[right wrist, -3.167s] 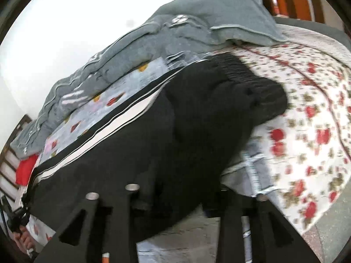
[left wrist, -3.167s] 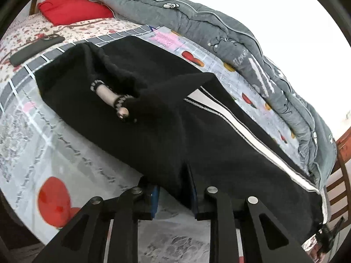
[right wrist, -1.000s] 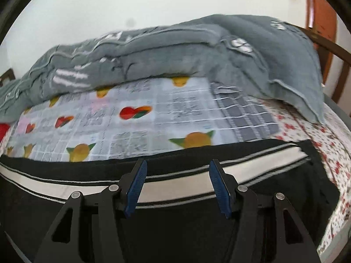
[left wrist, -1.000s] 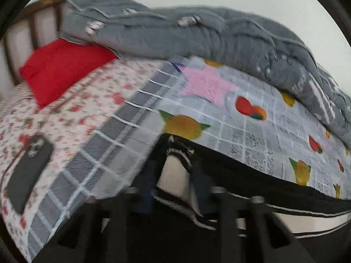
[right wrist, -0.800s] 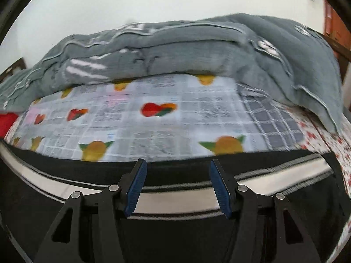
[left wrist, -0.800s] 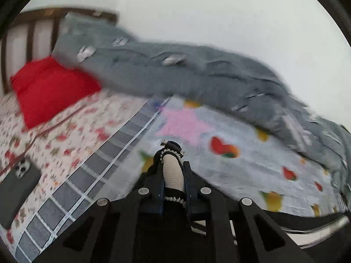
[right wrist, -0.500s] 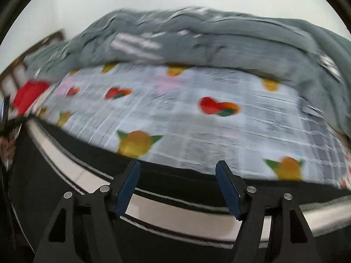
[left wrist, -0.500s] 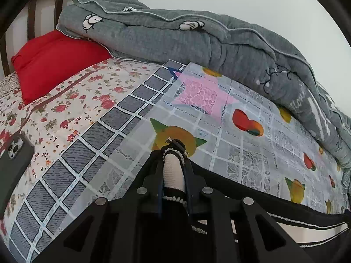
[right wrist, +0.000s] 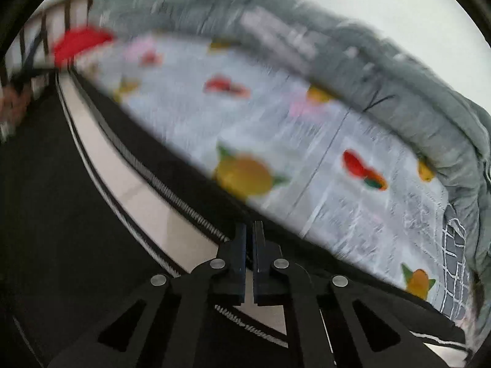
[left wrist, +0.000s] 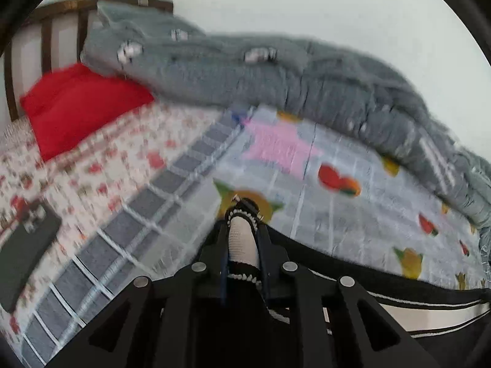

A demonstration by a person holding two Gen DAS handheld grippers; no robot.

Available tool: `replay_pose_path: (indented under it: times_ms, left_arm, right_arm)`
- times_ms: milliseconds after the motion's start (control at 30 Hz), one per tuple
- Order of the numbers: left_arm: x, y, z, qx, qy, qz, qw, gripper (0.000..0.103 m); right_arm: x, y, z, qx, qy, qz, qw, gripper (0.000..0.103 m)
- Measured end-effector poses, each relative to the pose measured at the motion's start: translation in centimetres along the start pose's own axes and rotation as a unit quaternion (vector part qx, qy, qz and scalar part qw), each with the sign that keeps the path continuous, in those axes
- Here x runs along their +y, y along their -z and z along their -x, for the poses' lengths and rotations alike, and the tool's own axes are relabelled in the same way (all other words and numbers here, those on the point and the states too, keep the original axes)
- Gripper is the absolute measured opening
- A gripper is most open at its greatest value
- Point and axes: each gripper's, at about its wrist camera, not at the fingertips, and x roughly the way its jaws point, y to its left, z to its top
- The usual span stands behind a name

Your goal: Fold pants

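A bedroom in a home. A bed fills both views: a wooden slatted headboard stands at the upper left of the frame, with a red pillow lying just below it. A rumpled grey quilt is heaped along the far side against a plain pale wall. The mattress carries a floral sheet at left and a fruit-print cover across the middle. A phone lies on the sheet at the left edge.

Both wrist views look down closely across one bed.
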Motion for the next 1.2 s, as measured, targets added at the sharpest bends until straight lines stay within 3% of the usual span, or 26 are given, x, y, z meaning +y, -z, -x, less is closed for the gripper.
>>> replay_pose_path:
  times_ms: [100, 200, 267, 300, 367, 400, 433, 533, 633, 767, 900, 1067, 1200]
  left_arm:
    - [-0.8, -0.7, -0.8, 0.0, -0.015, -0.019, 0.9997, 0.016]
    - [-1.6, -0.2, -3.9, 0.046, -0.048, -0.036, 0.9971, 0.016]
    - [-2.0, 0.1, -4.4, 0.054, -0.065, -0.049, 0.9952, 0.019]
    - [-2.2, 0.0, -4.2, 0.051, -0.073, -0.053, 0.9946, 0.025]
    - [-2.1, -0.3, -3.8, 0.05, -0.115, -0.055, 0.9905, 0.061]
    - [-1.8, -0.3, -3.3, 0.047, -0.126, -0.051, 0.9896, 0.064]
    - [-1.6, -0.3, -2.7, 0.042, -0.12, -0.045, 0.9909, 0.064]
    - [-0.4, 0.3, -1.2, 0.041, -0.091, -0.016, 0.9949, 0.064]
    - [0.3, 1.1, 0.2, 0.043, -0.082, 0.014, 0.9956, 0.064]
    - [0.5, 3.1, 2.9, 0.041, -0.078, 0.02, 0.9959, 0.064]
    - [1.0, 5.2, 6.4, 0.039, -0.061, 0.026, 0.9971, 0.064]
    - [2.0, 7.9, 10.6, 0.018, -0.041, 0.031, 0.9986, 0.064]
    - [4.0, 10.3, 12.1, 0.031, -0.003, 0.058, 0.9979, 0.064]
  right_arm:
    - [-1.1, -0.9, 0.8, -0.022, -0.004, -0.018, 1.0, 0.003]
    - [-1.0, -0.7, -2.5, 0.022, 0.007, -0.012, 1.0, 0.003]
    - [-1.3, -0.2, -4.7, 0.044, 0.006, -0.026, 0.999, 0.003]
    - [-1.5, -0.2, -4.7, 0.042, 0.008, -0.036, 0.998, 0.006]
    - [-2.3, -0.4, -4.2, 0.045, 0.02, -0.057, 0.997, 0.029]
    - [-2.7, -0.3, -3.6, 0.044, 0.037, -0.062, 0.996, 0.031]
    - [-3.3, -0.1, -2.4, 0.032, 0.057, -0.067, 0.996, 0.031]
    - [-5.1, 1.6, 0.3, 0.004, 0.082, -0.111, 0.99, 0.047]
    - [-7.0, 3.0, -2.4, 0.063, 0.11, -0.138, 0.982, 0.047]
    - [-7.0, 2.0, -1.4, 0.049, 0.128, -0.167, 0.976, 0.047]
    - [-5.3, 1.4, 1.3, 0.017, 0.121, -0.186, 0.975, 0.055]
    - [-2.0, 1.4, 3.2, 0.002, 0.124, -0.163, 0.979, 0.055]
    - [0.5, 2.2, 5.1, -0.02, 0.137, -0.155, 0.978, 0.055]
